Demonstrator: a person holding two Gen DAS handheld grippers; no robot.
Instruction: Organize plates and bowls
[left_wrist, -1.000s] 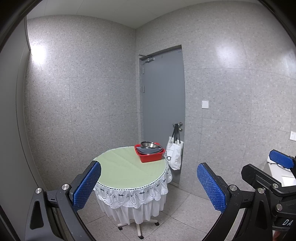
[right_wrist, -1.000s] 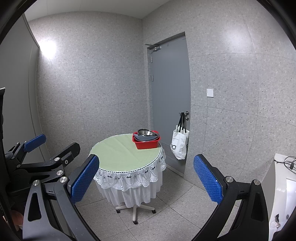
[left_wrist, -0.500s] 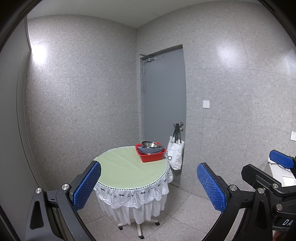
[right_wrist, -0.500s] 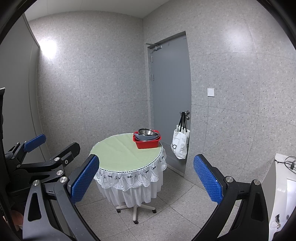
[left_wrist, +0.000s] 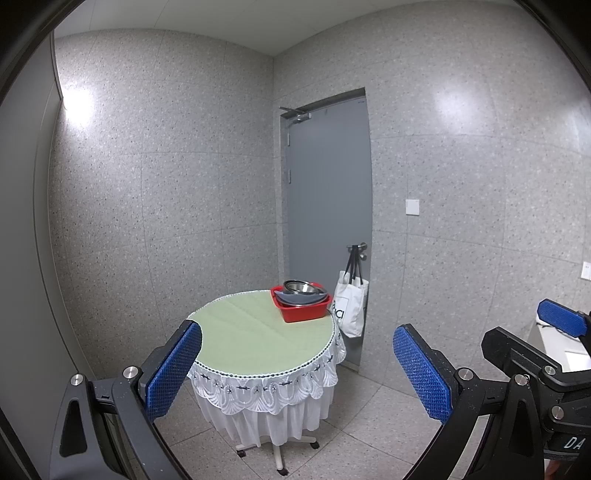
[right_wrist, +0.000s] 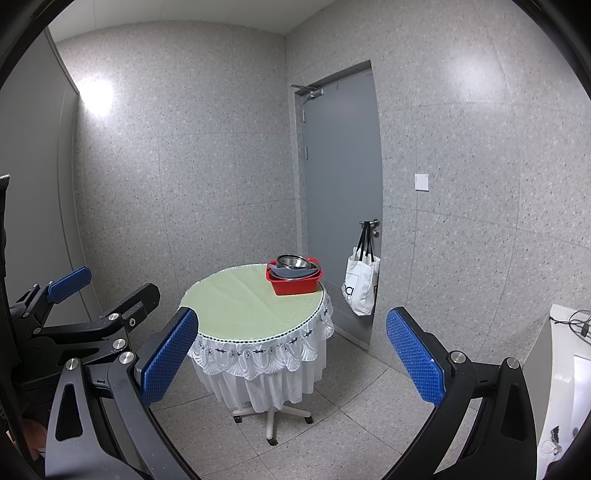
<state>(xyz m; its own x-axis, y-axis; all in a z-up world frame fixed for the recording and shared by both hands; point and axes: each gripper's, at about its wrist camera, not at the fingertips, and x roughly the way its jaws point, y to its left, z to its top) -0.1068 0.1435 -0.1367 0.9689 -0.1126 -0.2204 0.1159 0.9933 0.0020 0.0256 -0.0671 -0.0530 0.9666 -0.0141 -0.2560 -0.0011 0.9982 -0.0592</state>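
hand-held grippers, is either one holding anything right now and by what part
Nothing is held. The left hand-held gripper and right hand-held gripper are both open and empty, away from the red tub of dishes.

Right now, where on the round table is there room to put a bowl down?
The green tabletop is bare from the red tub forward to the lace edge nearest the grippers, and across its left side. The only crowded spot is the far right edge by the door, where the tub holds a steel bowl stacked on dark dishes.
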